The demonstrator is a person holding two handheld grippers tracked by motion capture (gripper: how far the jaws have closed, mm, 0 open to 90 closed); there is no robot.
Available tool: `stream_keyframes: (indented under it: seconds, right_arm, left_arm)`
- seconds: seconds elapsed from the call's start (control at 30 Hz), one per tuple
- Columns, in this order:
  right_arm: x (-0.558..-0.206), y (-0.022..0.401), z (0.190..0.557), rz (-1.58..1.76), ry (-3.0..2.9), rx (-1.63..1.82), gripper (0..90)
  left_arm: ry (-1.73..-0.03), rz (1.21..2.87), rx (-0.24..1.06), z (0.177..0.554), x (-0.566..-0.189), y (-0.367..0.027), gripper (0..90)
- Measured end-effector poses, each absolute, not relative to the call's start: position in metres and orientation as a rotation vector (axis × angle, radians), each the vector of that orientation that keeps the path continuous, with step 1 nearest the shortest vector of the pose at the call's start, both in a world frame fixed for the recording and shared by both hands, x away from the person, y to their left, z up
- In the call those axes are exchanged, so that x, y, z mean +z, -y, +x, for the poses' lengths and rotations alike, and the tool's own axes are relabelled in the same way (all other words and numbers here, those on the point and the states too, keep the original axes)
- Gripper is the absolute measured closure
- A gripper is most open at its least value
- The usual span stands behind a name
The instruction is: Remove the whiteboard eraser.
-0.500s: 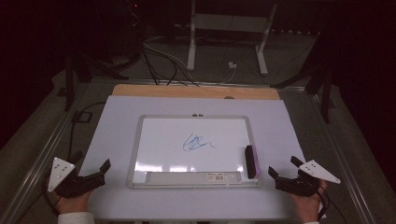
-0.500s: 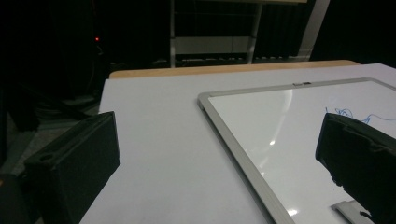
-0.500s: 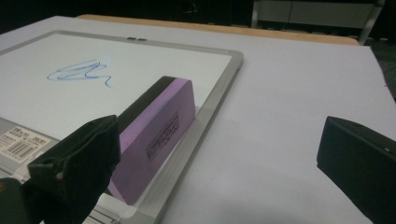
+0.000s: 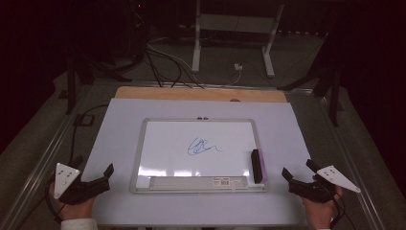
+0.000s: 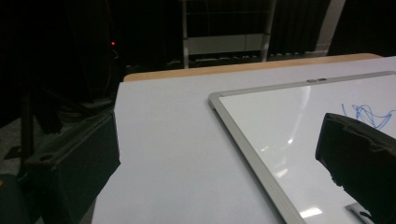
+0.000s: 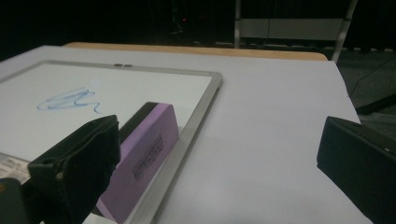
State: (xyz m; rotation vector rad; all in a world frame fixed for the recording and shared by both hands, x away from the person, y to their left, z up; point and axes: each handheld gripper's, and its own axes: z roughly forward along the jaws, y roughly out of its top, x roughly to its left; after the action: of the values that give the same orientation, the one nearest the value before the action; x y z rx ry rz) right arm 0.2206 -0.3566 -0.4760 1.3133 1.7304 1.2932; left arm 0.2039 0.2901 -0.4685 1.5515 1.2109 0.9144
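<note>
1. The left gripper (image 4: 98, 179) rests low at the near left of the table (image 4: 119, 115), aimed toward the whiteboard (image 4: 158, 139); its jaws stand spread, grasping nothing.
2. The right gripper (image 4: 299, 173) rests at the near right, jaws likewise spread and empty.
3. The eraser (image 4: 257, 165) lies on the whiteboard's right edge, just beside the right gripper's left jaw and outside the gap.
4. The blue scribble (image 4: 202, 146) sits mid-board, well apart from both grippers.
</note>
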Motion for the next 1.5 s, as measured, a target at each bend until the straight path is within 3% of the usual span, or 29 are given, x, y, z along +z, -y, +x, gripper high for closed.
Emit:
stream_keyframes:
  seconds: [0.8,1.5]
  right_arm:
    - [-0.447,0.347,0.237,1.306,-1.778,1.289,0.0]
    - [-0.453,0.325,0.264,1.375,-1.902,1.254,0.0]
  left_arm:
    - [-1.192,1.589,0.943,0.203,-0.475,-0.283,0.5]
    - [-1.19,1.601,0.941,0.203,-0.478,-0.281,0.5]
